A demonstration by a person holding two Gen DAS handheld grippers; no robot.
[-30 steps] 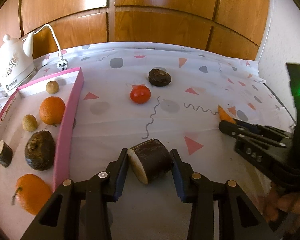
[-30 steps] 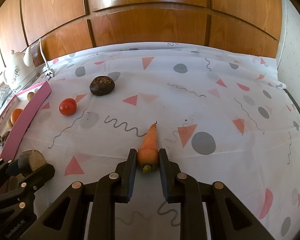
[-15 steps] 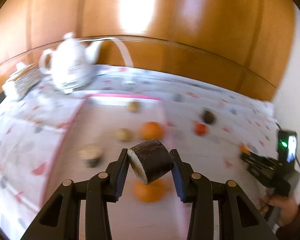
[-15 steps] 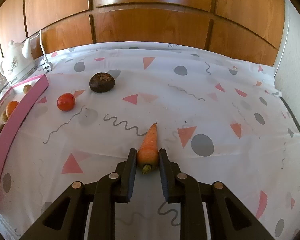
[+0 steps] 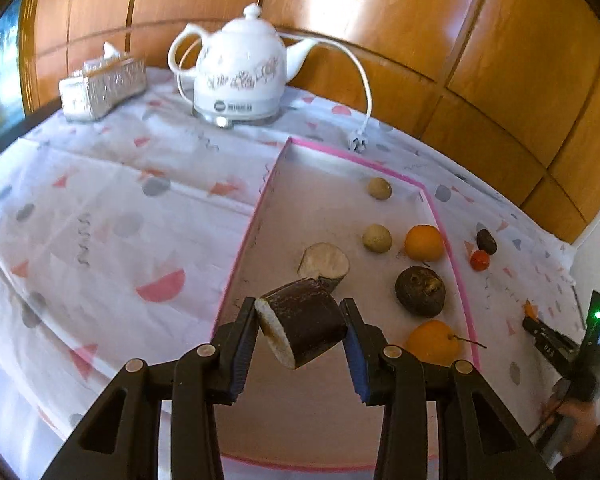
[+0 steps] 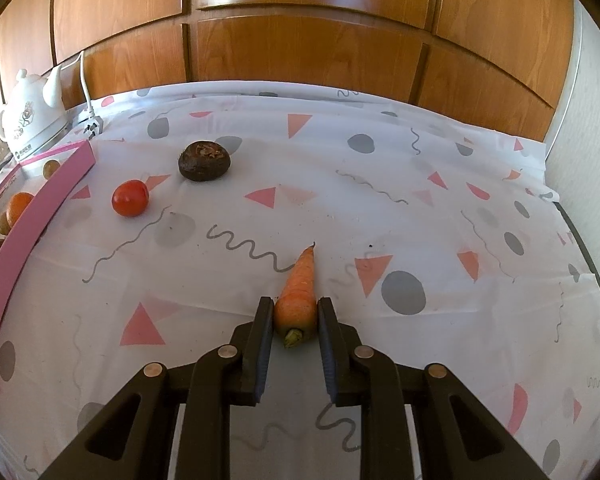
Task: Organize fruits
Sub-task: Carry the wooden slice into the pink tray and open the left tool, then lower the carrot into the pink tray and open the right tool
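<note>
My left gripper [image 5: 300,330] is shut on a dark cut root chunk [image 5: 302,326] and holds it in the air over the near part of the pink-rimmed tray [image 5: 242,240]. In the tray lie a second cut chunk [image 5: 324,261], two oranges [image 5: 424,242], a dark round fruit [image 5: 420,291] and two small tan fruits [image 5: 377,238]. My right gripper [image 6: 294,320] is shut on a carrot [image 6: 299,292] lying on the cloth. A tomato [image 6: 130,198] and a dark round fruit [image 6: 204,160] sit on the cloth to its far left.
A white kettle [image 5: 238,76] with a cord stands behind the tray. A tissue box [image 5: 102,87] is at the far left. Wooden panels back the table. The tray's pink wall [image 6: 24,236] shows at the left of the right wrist view.
My left gripper has lifted the dark chunk off the cloth and swung it left over the tray. My right gripper stays shut on the carrot and has barely moved.
</note>
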